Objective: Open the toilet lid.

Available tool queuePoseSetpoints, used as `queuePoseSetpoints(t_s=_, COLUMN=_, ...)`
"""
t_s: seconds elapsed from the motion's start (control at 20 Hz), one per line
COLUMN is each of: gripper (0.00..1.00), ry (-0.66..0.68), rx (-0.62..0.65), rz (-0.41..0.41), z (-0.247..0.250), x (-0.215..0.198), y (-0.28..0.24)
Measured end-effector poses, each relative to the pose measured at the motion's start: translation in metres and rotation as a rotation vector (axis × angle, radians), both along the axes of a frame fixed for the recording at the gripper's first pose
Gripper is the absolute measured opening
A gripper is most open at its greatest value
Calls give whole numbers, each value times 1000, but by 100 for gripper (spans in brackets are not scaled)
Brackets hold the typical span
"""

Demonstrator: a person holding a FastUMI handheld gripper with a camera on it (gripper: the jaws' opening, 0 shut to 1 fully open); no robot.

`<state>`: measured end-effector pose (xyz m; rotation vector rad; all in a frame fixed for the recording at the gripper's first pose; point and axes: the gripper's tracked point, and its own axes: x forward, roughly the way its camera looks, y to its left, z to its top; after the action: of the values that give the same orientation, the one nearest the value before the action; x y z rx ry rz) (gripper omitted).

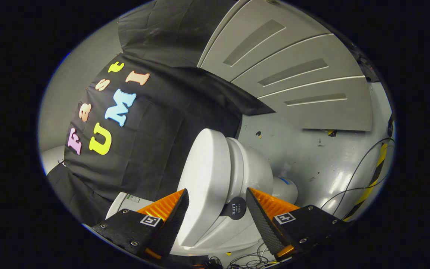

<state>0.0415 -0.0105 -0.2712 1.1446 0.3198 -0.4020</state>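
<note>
Gripper fingers stand spread apart on either side of a white toilet, its closed toilet lid and a round black knob lying between them, untouched. Grey floor with black cables stretches beyond, to the right.

Gripper: orange fingers, blk screwed mounts, sq markers.
</note>
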Motion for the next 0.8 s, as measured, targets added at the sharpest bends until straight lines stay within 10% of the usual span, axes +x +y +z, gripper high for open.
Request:
queuePoseSetpoints(t_s=0.3, gripper=80, ry=43, rx=99, rz=-3, z=-27, x=1, y=7)
queuePoseSetpoints(t_s=0.8, gripper=18, ry=53, rx=166, rz=-21, z=-45, x=7, y=4)
